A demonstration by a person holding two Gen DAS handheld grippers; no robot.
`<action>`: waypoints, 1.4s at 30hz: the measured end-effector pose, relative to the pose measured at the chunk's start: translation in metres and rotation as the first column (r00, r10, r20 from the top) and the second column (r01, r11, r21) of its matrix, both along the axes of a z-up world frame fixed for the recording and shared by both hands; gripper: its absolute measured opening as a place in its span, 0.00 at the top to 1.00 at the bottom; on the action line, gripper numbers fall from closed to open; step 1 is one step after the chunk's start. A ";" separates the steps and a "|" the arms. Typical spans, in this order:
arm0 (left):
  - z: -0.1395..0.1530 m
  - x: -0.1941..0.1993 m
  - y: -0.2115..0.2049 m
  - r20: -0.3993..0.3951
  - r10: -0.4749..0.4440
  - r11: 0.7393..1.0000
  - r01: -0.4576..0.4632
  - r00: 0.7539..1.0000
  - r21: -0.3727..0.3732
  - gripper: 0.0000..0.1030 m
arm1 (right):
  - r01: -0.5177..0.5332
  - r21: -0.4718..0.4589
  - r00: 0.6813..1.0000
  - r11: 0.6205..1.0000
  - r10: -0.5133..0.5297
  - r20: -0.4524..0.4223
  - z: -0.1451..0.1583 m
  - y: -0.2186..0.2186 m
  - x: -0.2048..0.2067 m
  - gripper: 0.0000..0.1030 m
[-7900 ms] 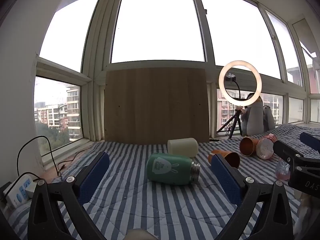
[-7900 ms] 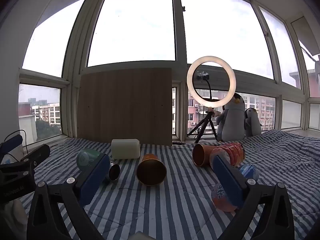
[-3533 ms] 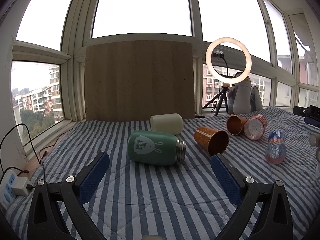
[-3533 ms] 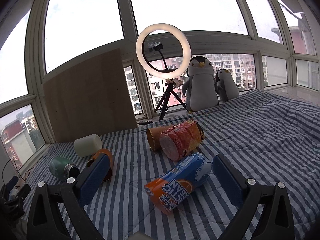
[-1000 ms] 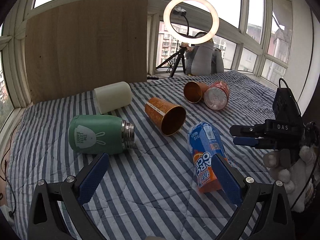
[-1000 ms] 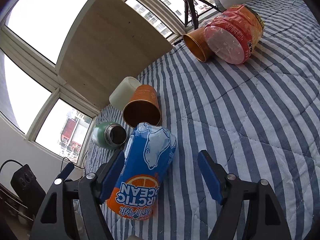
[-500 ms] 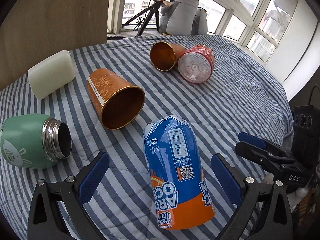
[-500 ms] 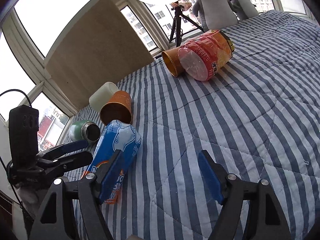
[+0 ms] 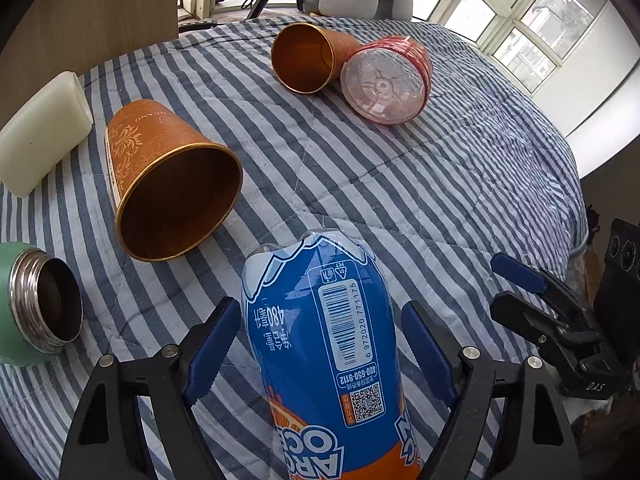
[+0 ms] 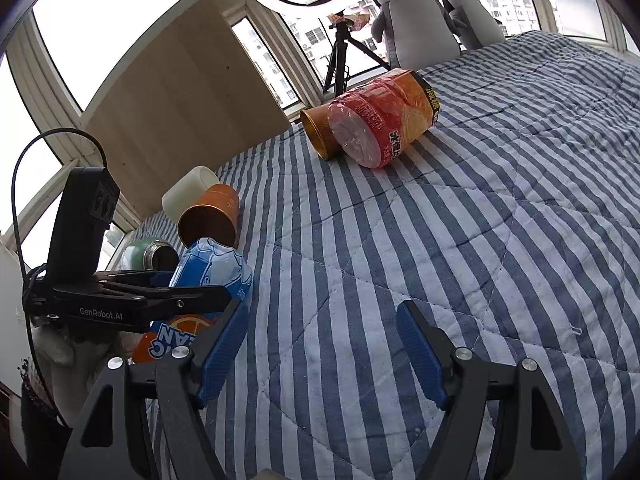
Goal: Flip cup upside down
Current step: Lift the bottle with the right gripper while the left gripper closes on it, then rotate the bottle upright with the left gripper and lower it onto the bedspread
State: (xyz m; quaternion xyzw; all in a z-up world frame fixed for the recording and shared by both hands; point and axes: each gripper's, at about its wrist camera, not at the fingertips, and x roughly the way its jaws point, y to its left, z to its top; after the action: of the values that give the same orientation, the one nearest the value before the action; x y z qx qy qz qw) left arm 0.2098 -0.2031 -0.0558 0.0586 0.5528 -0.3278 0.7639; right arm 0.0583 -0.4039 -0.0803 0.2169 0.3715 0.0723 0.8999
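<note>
A blue and orange "Arctic Ocean" plastic cup (image 9: 328, 340) lies on its side on the striped bedspread (image 9: 440, 184), its blue end pointing away from me. My left gripper (image 9: 318, 312) straddles it, open, one blue finger along each side with only a narrow gap. In the right wrist view the same cup (image 10: 216, 268) lies at the left, with the left gripper (image 10: 192, 284) over it. My right gripper (image 10: 320, 312) is open over bare bedspread (image 10: 480, 220), to the right of the cup. It also shows in the left wrist view as the right gripper (image 9: 520, 288).
Lying on their sides are an orange paper cup (image 9: 168, 192), a second orange cup (image 9: 308, 56) beside a red clear tub (image 9: 384, 80), a green flask (image 9: 36, 304) and a cream container (image 9: 40, 120). Plush penguins (image 10: 408, 8), a ring-light tripod (image 10: 340, 52) and a wooden board (image 10: 180, 92) stand behind.
The left gripper has come down and forward over the blue cup, and its fingers have narrowed around it. The right gripper has drawn back to the cup's right side.
</note>
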 end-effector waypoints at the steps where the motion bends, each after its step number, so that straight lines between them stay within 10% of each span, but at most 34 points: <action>1: -0.001 -0.001 0.001 -0.004 0.002 1.000 -0.002 1.000 0.000 0.29 | -0.002 -0.001 1.000 1.000 0.002 -0.001 -0.001 0.000 0.001 0.29; 9: 0.024 -0.014 0.038 0.071 0.078 0.987 -0.068 0.994 -0.143 0.29 | -0.007 0.001 1.000 1.000 0.007 0.007 -0.001 0.003 0.001 0.29; 17: 0.073 -0.040 0.061 0.326 0.177 0.965 -0.100 0.929 -0.241 0.30 | -0.009 -0.006 1.000 1.000 0.009 0.019 -0.002 0.008 0.003 0.29; 35: 0.067 -0.053 -0.037 0.651 0.105 0.991 -0.024 0.751 -0.132 0.30 | 0.123 -0.182 0.982 0.976 -0.093 0.165 0.016 -0.001 -0.010 0.29; 42: 0.043 -0.044 -0.059 0.685 0.070 0.997 -0.037 0.725 -0.063 0.30 | 0.134 -0.125 0.981 0.983 -0.114 0.157 0.010 -0.014 -0.006 0.29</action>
State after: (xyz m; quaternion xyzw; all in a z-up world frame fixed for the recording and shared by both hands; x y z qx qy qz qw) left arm 0.1655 -0.2621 -0.0124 0.1425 0.2255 -0.2733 0.9242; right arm 0.0528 -0.4183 -0.0705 0.1722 0.2929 0.0068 0.9405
